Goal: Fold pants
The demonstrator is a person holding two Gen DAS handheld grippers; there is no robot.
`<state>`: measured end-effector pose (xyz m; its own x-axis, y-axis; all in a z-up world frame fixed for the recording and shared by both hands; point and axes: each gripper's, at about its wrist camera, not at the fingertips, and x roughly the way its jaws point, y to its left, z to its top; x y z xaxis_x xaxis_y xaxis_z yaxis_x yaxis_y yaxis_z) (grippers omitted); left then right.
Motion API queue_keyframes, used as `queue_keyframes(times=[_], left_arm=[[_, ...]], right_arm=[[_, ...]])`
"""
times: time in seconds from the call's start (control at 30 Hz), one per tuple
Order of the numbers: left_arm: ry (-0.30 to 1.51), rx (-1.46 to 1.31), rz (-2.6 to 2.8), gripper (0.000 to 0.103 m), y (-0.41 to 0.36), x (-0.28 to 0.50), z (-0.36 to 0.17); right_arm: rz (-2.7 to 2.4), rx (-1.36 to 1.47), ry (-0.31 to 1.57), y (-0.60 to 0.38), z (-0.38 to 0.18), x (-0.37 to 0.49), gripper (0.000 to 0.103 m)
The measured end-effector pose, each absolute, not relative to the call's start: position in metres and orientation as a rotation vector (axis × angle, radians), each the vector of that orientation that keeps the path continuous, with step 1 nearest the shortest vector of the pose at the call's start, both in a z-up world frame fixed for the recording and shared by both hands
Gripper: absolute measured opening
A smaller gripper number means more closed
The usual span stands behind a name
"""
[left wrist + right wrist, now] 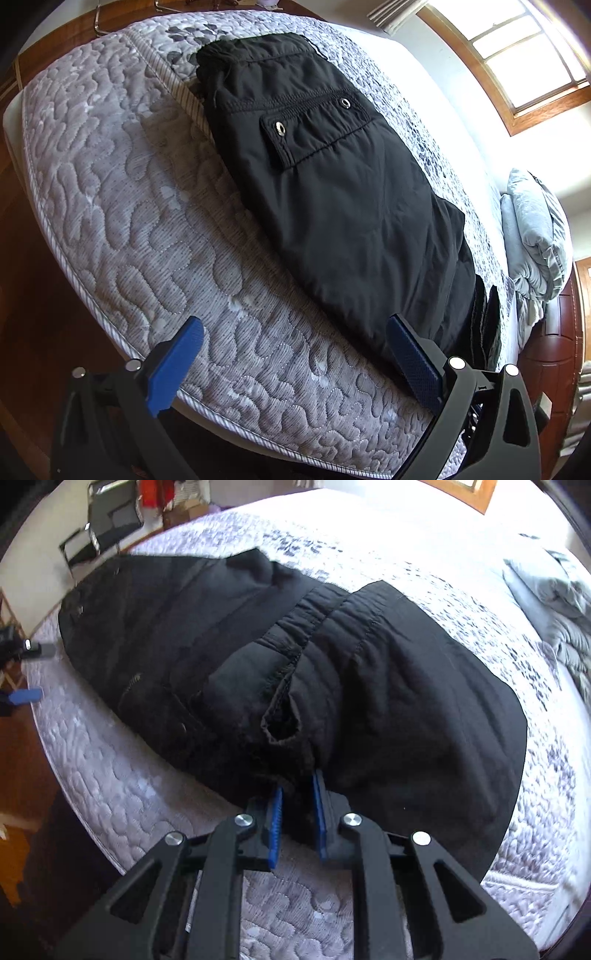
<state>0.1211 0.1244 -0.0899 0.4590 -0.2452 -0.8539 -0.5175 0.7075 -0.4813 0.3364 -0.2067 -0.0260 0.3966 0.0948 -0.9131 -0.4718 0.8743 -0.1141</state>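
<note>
My right gripper (pixel 298 805) has its jaws clenched on a bunch of fabric at the near edge of the black pants (pixel 332 686) — the cloth sits pinched between the blue pads (pixel 277 823). My left gripper (pixel 291 354) has its jaws released, spread wide over bare mattress (pixel 140 229), holding nothing. The pants lie lengthwise on the mattress, flap pocket (pixel 314 129) facing up. A grey blanket (pixel 535 236) lies bunched at the far end.

Pants (pixel 332 192) on mattress (pixel 129 206), duvet (pixel 535 236) behind, R side.
</note>
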Motion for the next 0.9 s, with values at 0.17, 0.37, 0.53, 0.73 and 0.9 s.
queue_keyframes(times=[0.17,0.37,0.53,0.73,0.9], left_arm=[[1.118,-0.806,0.192,0.099,0.124,0.121,-0.091],[1.120,-0.810,0.190,0.099,0.123,0.122,-0.091],[1.124,-0.819,0.191,0.099,0.124,0.122,-0.093],[1.126,-0.835,0.189,0.099,0.126,0.120,-0.097],[1.125,-0.845,0.187,0.099,0.128,0.117,-0.097]], right_arm=[[0.388,-0.314,1.146,-0.212,-0.038,0.341,0.022],[0.427,-0.224,1.161,-0.217,-0.038,0.341,0.050],[0.495,-0.102,1.118,-0.216,-0.015,0.325,0.065],[0.415,-0.113,1.091,-0.211,-0.005,0.326,0.065],[0.364,-0.123,1.121,-0.210,-0.018,0.343,0.035]])
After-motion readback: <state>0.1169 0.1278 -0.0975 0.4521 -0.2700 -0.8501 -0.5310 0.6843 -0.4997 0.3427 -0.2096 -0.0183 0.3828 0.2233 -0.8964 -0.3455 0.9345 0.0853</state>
